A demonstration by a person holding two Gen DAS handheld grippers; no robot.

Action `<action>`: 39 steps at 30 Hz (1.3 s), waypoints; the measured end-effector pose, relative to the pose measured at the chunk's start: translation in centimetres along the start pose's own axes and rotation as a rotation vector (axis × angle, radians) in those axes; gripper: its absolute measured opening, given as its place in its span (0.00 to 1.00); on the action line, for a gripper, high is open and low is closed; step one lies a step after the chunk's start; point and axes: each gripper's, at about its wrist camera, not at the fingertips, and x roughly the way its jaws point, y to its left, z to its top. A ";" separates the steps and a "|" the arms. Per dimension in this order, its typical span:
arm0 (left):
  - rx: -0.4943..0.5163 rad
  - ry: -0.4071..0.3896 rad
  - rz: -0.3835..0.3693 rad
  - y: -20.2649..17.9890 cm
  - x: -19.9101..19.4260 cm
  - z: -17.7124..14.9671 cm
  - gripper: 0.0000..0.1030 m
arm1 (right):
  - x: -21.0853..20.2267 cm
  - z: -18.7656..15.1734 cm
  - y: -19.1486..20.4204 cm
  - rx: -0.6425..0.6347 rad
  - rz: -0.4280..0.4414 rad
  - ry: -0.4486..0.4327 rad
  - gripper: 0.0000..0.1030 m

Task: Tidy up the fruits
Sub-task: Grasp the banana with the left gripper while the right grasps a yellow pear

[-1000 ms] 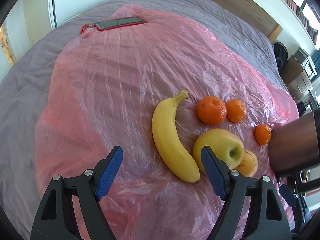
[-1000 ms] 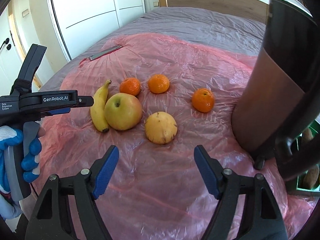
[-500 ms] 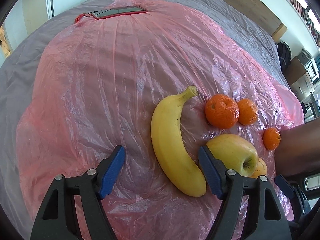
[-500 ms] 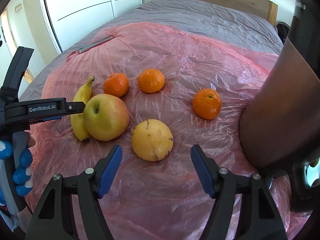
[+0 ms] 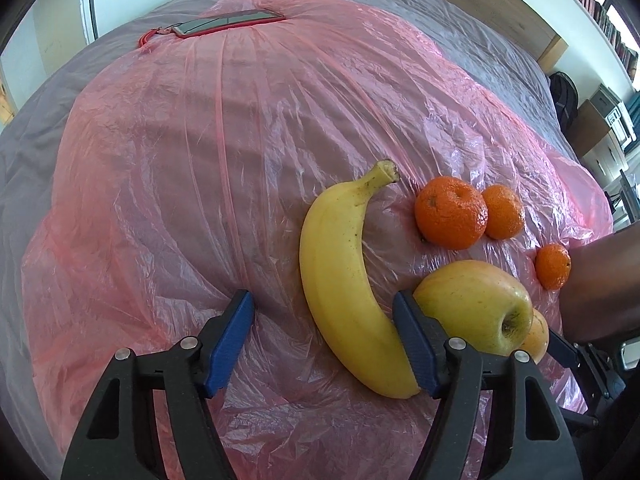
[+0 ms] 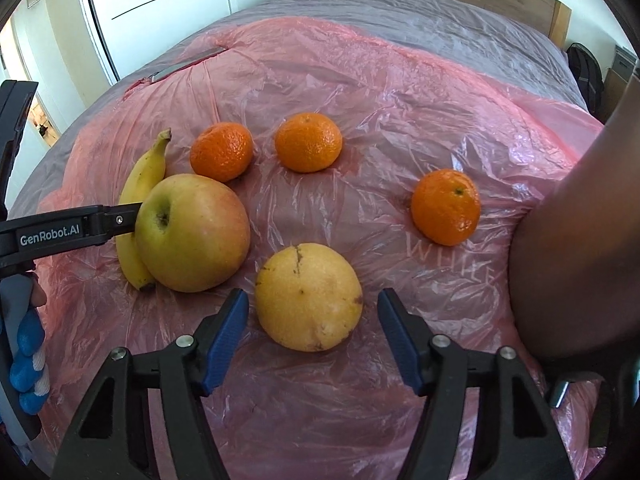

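- Left gripper (image 5: 322,330) jaws apart, just been closing, banana (image 5: 340,276) between them, touching apple (image 5: 472,306)
- Right gripper (image 6: 312,330) jaws apart around yellow fruit (image 6: 308,296), beside apple
- 3 mandarins (image 6: 308,142) beyond apple

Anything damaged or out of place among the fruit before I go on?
Only the yellow round fruit: brown spots and a dark crack-like line at its top. A phone lies at the pink sheet's far edge, not fruit.
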 end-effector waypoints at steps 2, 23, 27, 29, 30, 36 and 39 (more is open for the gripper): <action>0.016 -0.006 0.007 -0.2 0.0 -0.1 0.64 | 0.4 0.1 0.1 0.000 0.007 0.003 0.98; 0.049 -0.057 -0.106 0.3 -1.4 -0.4 0.30 | 0.4 -0.5 -1.4 0.067 0.105 -0.019 0.75; 0.036 -0.067 -0.129 0.8 -2.0 -0.5 0.28 | -0.2 -0.7 -1.6 0.081 0.108 -0.030 0.75; 0.031 -0.075 -0.142 0.9 -2.4 -0.6 0.27 | -0.6 -0.8 -1.8 0.086 0.105 -0.034 0.75; 0.029 -0.078 -0.147 0.9 -2.6 -0.6 0.27 | -0.7 -0.9 -1.8 0.087 0.104 -0.035 0.75; 0.014 -0.094 -0.171 1.3 -3.3 -0.6 0.26 | -1.6 -1.3 -1.9 0.089 0.100 -0.044 0.75; 0.016 -0.097 -0.168 1.3 -3.4 -0.7 0.26 | -1.7 -1.4 -1.9 0.086 0.099 -0.043 0.75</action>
